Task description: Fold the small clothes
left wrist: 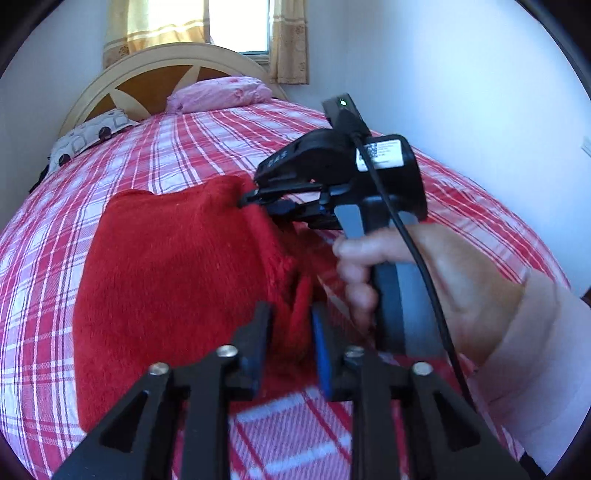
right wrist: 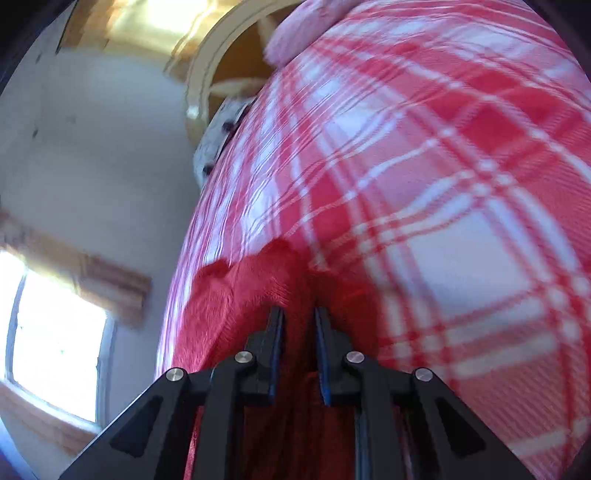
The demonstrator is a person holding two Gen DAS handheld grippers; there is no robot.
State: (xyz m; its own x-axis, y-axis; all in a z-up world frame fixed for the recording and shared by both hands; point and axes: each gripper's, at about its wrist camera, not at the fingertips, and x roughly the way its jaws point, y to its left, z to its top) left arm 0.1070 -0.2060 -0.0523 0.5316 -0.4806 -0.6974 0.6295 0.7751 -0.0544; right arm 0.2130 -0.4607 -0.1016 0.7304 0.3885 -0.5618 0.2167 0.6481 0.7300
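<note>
A fuzzy red garment [left wrist: 177,280] lies on the red and white plaid bed cover [left wrist: 192,155]. My left gripper [left wrist: 291,325] is shut on the garment's near right edge, with red fabric between its blue pads. My right gripper [left wrist: 247,199] shows in the left wrist view, shut on the garment's far right corner. In the right wrist view my right gripper [right wrist: 298,317] has narrow-set fingers with the red garment [right wrist: 240,295] bunched between them, held over the plaid cover [right wrist: 443,184].
A pink pillow [left wrist: 221,92] and a patterned pillow [left wrist: 85,136] lie by the wooden headboard [left wrist: 147,81]. A curtained window [left wrist: 240,26] is behind it. A white wall [left wrist: 461,92] stands right of the bed. A hand [left wrist: 424,280] grips the right tool's handle.
</note>
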